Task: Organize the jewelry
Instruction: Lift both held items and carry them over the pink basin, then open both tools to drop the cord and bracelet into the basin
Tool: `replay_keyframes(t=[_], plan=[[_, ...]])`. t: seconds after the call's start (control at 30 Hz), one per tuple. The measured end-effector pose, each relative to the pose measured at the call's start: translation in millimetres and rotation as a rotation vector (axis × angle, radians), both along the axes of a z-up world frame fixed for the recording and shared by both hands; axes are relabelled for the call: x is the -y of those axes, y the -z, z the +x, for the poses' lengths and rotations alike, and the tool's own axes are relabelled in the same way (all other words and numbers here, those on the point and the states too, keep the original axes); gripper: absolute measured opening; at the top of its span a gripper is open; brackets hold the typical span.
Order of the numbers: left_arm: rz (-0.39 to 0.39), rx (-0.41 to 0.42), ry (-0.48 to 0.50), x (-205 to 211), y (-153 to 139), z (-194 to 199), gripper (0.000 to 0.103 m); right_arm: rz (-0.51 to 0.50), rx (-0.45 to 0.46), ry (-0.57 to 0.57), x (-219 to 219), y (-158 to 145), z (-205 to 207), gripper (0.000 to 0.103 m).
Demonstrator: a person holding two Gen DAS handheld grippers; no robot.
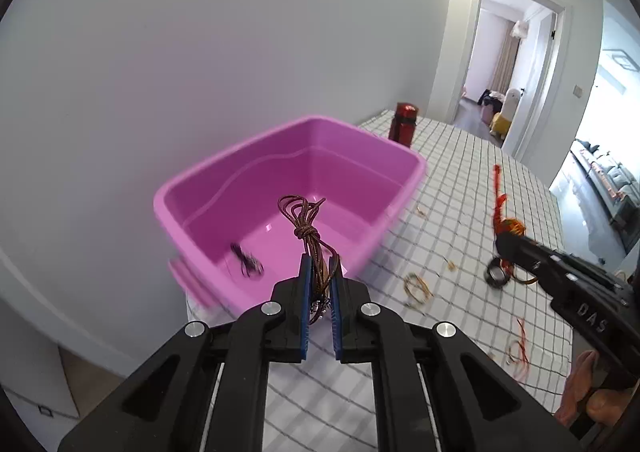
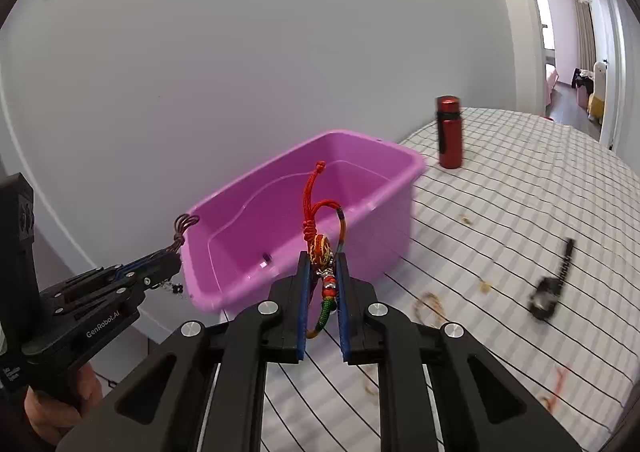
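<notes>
Both tongs pinch cords above the pink bin (image 1: 224, 188), likely for dropping in: left gripper (image 1: 320, 272) the brown cord (image 1: 308, 228), right gripper (image 2: 323, 272) the red beaded bracelet (image 2: 320, 244).

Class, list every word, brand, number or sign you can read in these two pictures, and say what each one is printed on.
"GenRobot.AI": on the side of the left gripper body, seen from the right wrist view.
"DAS": on the side of the right gripper body, seen from the left wrist view; any further letters are cut off.
Small white marks low on the left gripper's handle: too blurred to read.
</notes>
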State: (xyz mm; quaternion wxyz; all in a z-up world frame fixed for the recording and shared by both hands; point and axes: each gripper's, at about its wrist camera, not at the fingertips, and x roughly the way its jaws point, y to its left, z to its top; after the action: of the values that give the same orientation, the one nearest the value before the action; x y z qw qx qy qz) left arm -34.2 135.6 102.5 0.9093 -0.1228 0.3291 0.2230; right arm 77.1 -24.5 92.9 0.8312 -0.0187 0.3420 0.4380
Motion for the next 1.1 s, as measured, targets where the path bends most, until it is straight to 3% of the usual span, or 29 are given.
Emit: replay_keyframes(t=[0.17, 0.4, 0.6, 0.77, 0.8, 0.83, 0.9, 0.97, 1.03, 1.1], plan=[[-0.014, -0.022, 0.055, -60.6, 9.0, 29.0, 0.009, -0.027, -0.034, 0.030, -73.3, 5.6, 17.9, 0.012], [-0.062, -0.060, 0.114, -126.2, 31.8, 65.5, 0.009, -0.081, -0.112, 0.067, -140.0, 25.5, 44.0, 0.012], [-0.120, -0.133, 0.124, -158.9, 60.4, 89.0, 0.009, -0.164, -0.148, 0.078, -177.5, 47.8, 64.3, 0.012], [-0.135, -0.185, 0.128, -162.3, 72.4, 98.2, 0.010, -0.210, -0.168, 0.085, -194.6, 59.6, 77.0, 0.013], [-0.135, -0.191, 0.123, -163.5, 73.9, 100.4, 0.010, -0.220, -0.163, 0.092, -197.1, 60.4, 78.9, 0.016], [-0.133, -0.193, 0.117, -164.2, 74.2, 101.4, 0.011, -0.228, -0.156, 0.099, -197.7, 60.4, 80.3, 0.027], [-0.130, -0.182, 0.109, -164.8, 72.7, 104.2, 0.030, -0.231, -0.140, 0.118, -199.1, 58.9, 81.7, 0.046], [-0.114, -0.161, 0.093, -167.6, 69.6, 101.6, 0.078, -0.223, -0.128, 0.136, -197.3, 57.0, 84.1, 0.049], [-0.100, -0.122, 0.074, -169.8, 64.1, 96.3, 0.082, -0.223, -0.126, 0.149, -194.9, 55.0, 86.5, 0.049], [-0.091, -0.133, 0.071, -170.5, 63.1, 97.1, 0.082, -0.220, -0.128, 0.167, -191.4, 54.1, 88.5, 0.049]])
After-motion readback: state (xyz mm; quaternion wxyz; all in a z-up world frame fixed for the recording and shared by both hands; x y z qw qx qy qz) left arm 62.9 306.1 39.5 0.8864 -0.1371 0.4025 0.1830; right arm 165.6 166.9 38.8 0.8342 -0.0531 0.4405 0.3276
